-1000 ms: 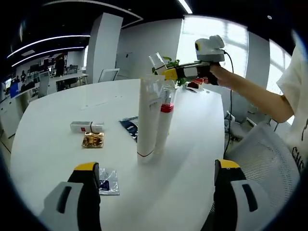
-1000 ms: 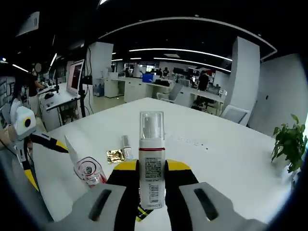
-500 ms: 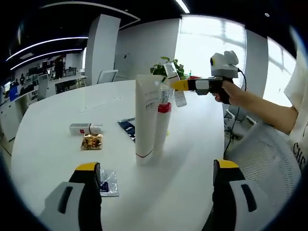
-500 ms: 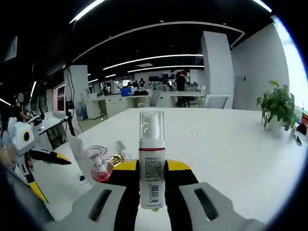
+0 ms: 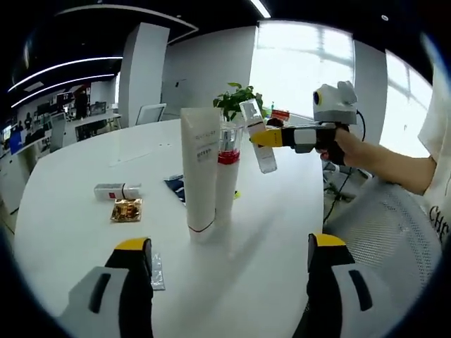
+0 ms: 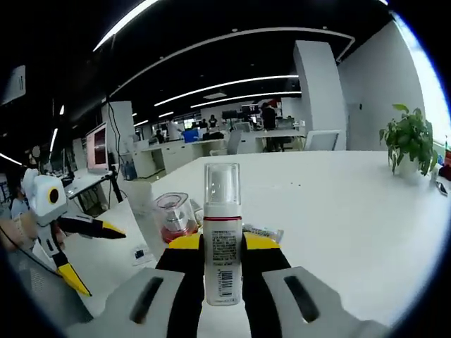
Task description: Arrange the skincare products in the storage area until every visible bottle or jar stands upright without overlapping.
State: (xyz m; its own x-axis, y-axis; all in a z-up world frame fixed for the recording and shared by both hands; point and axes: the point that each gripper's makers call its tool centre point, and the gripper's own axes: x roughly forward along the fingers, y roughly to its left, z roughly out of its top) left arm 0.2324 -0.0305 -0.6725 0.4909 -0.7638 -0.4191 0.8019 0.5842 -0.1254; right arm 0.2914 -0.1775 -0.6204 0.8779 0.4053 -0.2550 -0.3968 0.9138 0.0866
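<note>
While the right tool (image 6: pixel 222 264) grips a white pump bottle (image 6: pixel 223 239) between its yellow-tipped jaws, closed against the bottle's lower body, the bottle sits upright in the right gripper view, clear cap on top, a red band under the cap, and a label of small dark print too fine to read. In the left gripper view the same bottle (image 5: pixel 258 135) hangs tilted in the air above the white table (image 5: pixel 268 232), held by that tool with a person's hand (image 5: pixel 345 146) behind it. Left tool (image 5: pixel 229 264): jaws spread wide apart, nothing between them, low over the table edge. On the table, a tall white tube (image 5: pixel 199 177) stands cap-down, its faint lettering unreadable, touching a clear bottle with a red collar (image 5: pixel 227 179) just behind it. Farther left lie a small white tube (image 5: pixel 117 191), a gold foil sachet (image 5: pixel 126 209) and a dark blue packet (image 5: pixel 176 187); a clear sachet (image 5: pixel 156 271) lies beside the left jaw.
</note>
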